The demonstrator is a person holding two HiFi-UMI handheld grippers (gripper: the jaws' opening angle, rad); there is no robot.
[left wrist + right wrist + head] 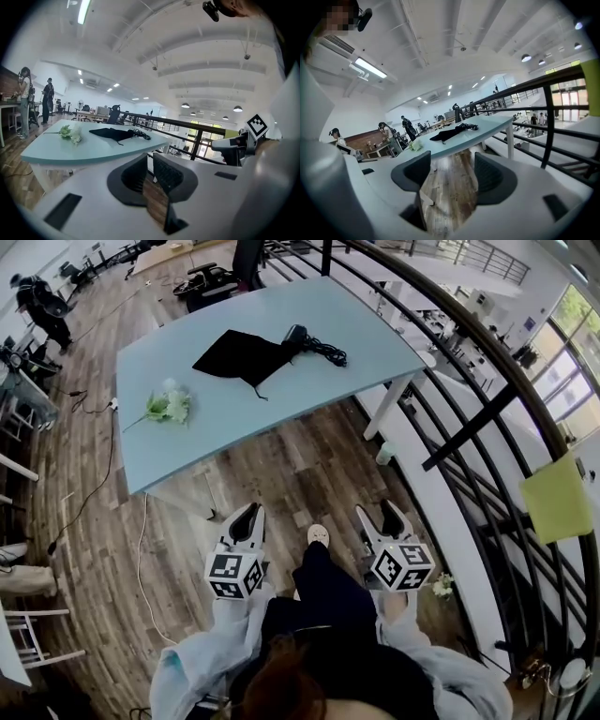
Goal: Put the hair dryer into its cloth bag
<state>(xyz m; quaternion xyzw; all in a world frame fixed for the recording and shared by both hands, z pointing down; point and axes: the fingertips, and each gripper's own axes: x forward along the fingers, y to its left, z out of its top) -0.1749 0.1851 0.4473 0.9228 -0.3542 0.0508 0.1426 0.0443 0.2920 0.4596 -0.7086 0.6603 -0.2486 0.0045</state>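
A black cloth bag (246, 356) lies flat on the far part of a light blue table (216, 427). The black hair dryer (298, 336) with its coiled cord rests against the bag's right end. Both grippers hang well short of the table, over the wooden floor by the person's legs. My left gripper (247, 518) is shut with nothing between its jaws. My right gripper (381, 517) stands open and empty. Bag (111, 133) and dryer cord (140, 135) show far ahead in the left gripper view. The right gripper view shows the bag (449, 134) and dryer (468, 126) just as distant.
A white and green artificial flower (169, 406) lies on the table's left part. A black metal railing (487, 409) runs along the right, with a yellow-green cloth (558, 498) on it. People (42, 306) stand at the far left; an office chair (220, 277) sits behind the table.
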